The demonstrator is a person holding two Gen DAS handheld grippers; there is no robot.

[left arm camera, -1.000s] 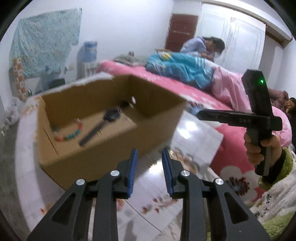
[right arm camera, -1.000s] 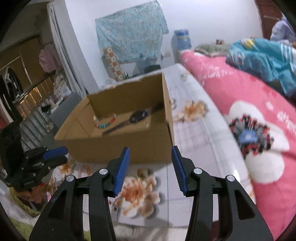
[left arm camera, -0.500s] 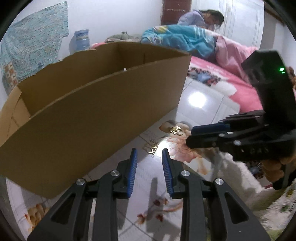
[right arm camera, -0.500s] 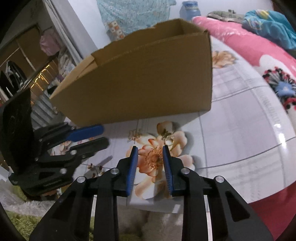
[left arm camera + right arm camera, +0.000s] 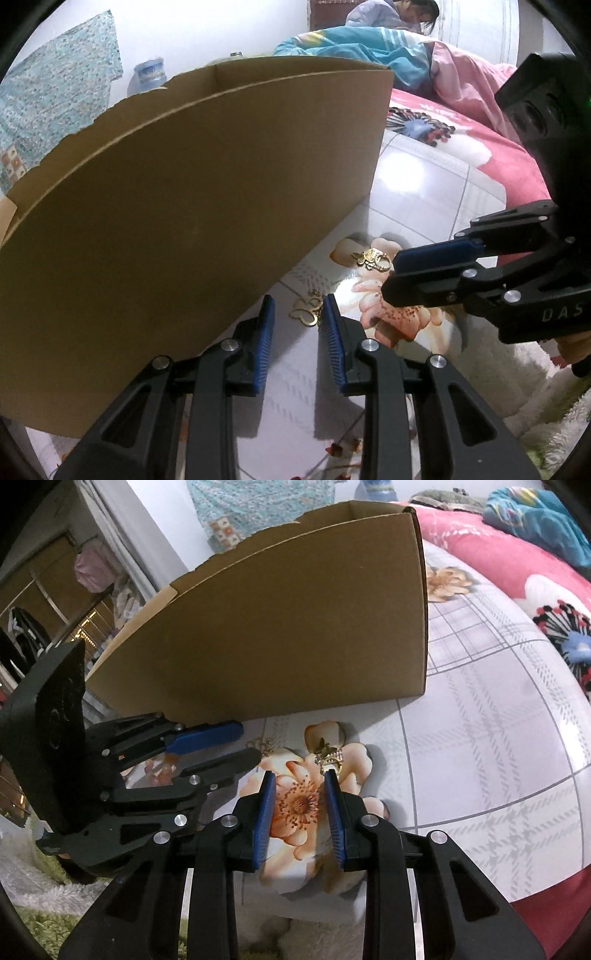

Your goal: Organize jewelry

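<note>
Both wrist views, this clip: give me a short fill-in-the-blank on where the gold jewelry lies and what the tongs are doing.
1. Two gold jewelry pieces lie on the ____-printed mat.
2. They lie in front of the ____ box.
3. The left tongs hold ____ yet.
4. The right tongs have ____ pads.

Missing: flower; cardboard; nothing; blue
</note>
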